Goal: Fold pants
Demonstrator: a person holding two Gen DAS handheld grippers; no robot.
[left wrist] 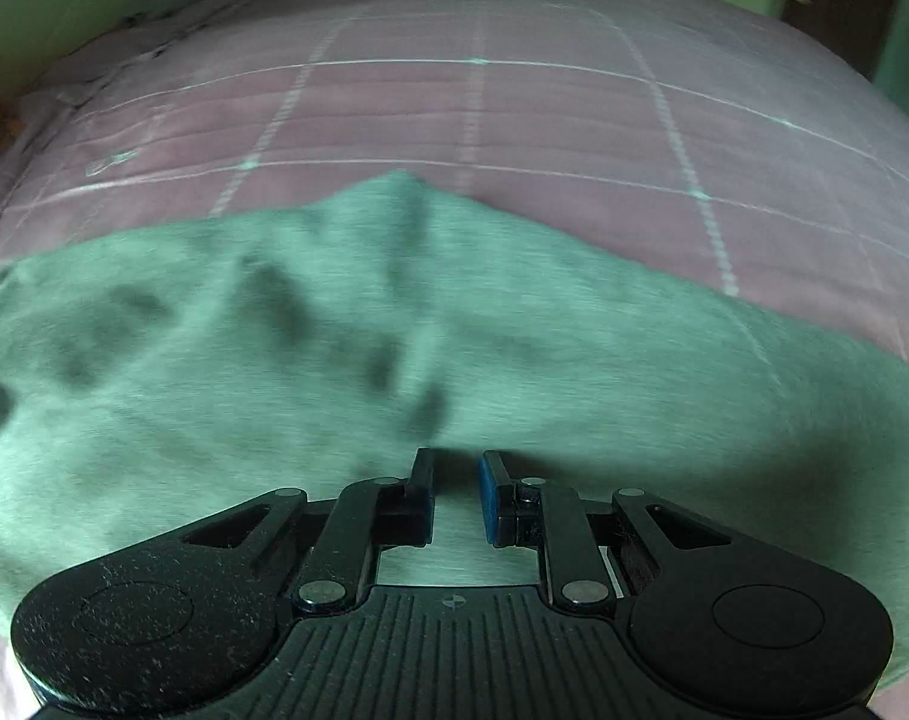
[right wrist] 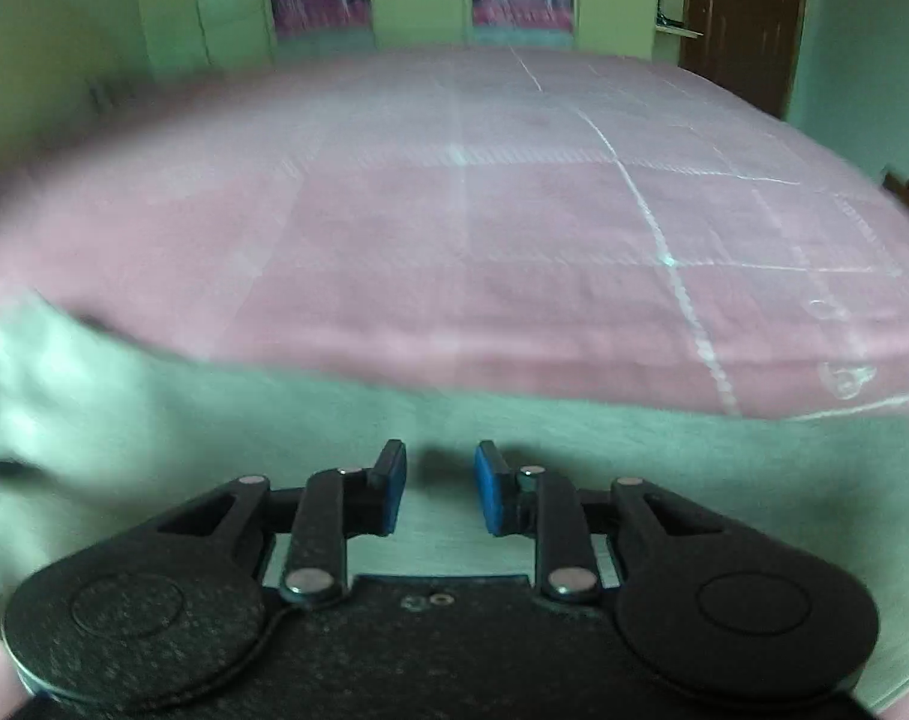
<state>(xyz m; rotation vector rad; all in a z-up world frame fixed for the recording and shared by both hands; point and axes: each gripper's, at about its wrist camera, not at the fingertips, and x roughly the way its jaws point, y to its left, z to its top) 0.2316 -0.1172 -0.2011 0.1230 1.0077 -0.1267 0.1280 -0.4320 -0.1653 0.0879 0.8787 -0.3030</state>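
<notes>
Left tongs (left wrist: pixel 457 468) nearly closed, right tongs (right wrist: pixel 441 462) slightly apart; both empty above green pants (left wrist: pixel 274 360) on pink bed (left wrist: pixel 514 108); wooden door (right wrist: pixel 742 18) beyond.

Left claw (left wrist: pixel 457 459) hangs over rumpled green pants (left wrist: pixel 274 348) spread on pink checked bed (left wrist: pixel 514 120); jaws nearly together, nothing visibly between them.

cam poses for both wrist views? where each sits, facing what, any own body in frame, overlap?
Left wrist: on the left gripper, angled down at the rumpled green fabric pants, pink checked bedspread beyond; only its own fingers show.
Right wrist: on the right gripper, facing across the bedspread toward green walls and a brown wooden door.
Shared: pants, bedspread.
</notes>
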